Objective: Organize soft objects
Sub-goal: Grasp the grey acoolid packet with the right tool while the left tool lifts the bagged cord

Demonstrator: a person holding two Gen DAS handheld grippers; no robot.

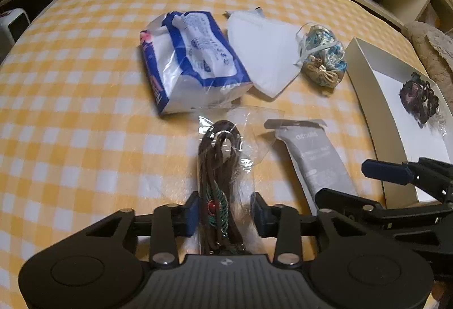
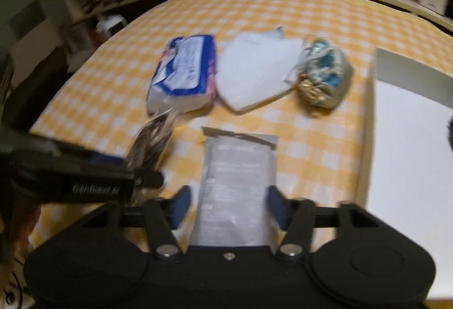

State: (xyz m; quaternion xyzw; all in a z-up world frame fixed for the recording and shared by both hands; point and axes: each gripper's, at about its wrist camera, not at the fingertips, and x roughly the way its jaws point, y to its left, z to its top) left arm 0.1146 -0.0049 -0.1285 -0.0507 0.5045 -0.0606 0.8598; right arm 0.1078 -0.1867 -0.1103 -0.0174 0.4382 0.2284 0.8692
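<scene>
My left gripper (image 1: 225, 212) has its pads on both sides of a clear bag of brown cords with a teal feather pendant (image 1: 219, 167); the jaws stand apart and the bag lies between them on the checked cloth. My right gripper (image 2: 226, 205) straddles a grey packet (image 2: 236, 181), jaws wide, pads beside its edges. The packet also shows in the left wrist view (image 1: 317, 159). A blue-and-white tissue pack (image 1: 189, 59), a white face mask (image 1: 263, 51) and a blue-gold pouch in plastic (image 1: 321, 57) lie farther off.
A white open box (image 1: 368, 99) stands at the right, with a dark bagged item (image 1: 420, 99) inside. The yellow checked cloth (image 1: 85, 82) covers the table. Shelves with boxes run along the back. The right wrist view is motion-blurred.
</scene>
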